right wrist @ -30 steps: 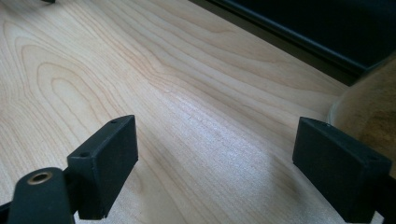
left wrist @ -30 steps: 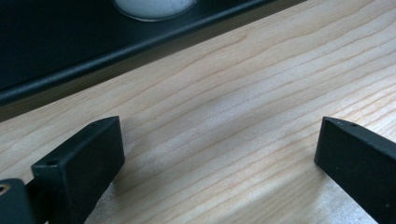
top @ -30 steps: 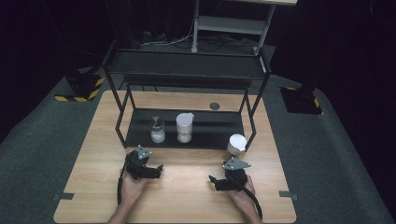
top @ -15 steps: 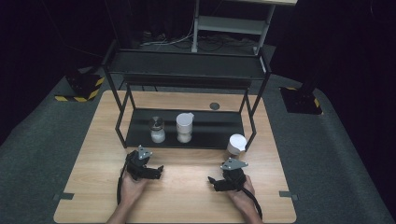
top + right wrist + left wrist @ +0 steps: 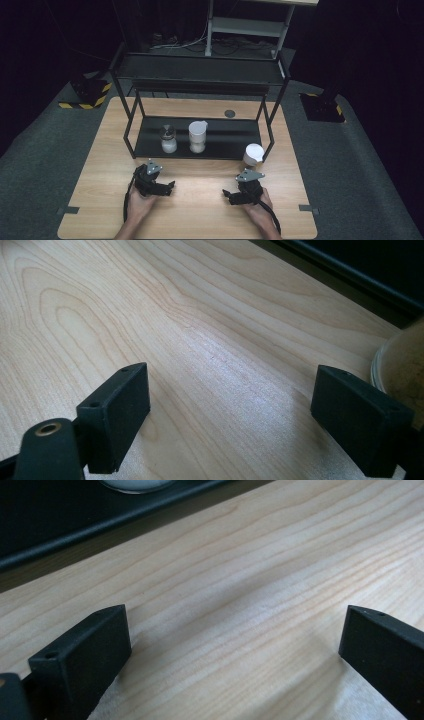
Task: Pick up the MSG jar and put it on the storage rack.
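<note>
Wooden table (image 5: 200, 210) carries black rack (image 5: 200, 137), white-lidded jar (image 5: 254, 154) beside its right leg.

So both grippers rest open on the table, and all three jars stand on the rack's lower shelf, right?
Not quite. Two jars stand on the rack's lower shelf; the third jar stands on the table beside the rack's front right leg, as the high view shows. Both the left gripper and right gripper are open.

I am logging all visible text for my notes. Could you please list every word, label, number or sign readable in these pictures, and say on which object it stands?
No readable text in any view.
Jars: no legible label.
Yellow-black hazard stripes: pattern only, no words.
</note>
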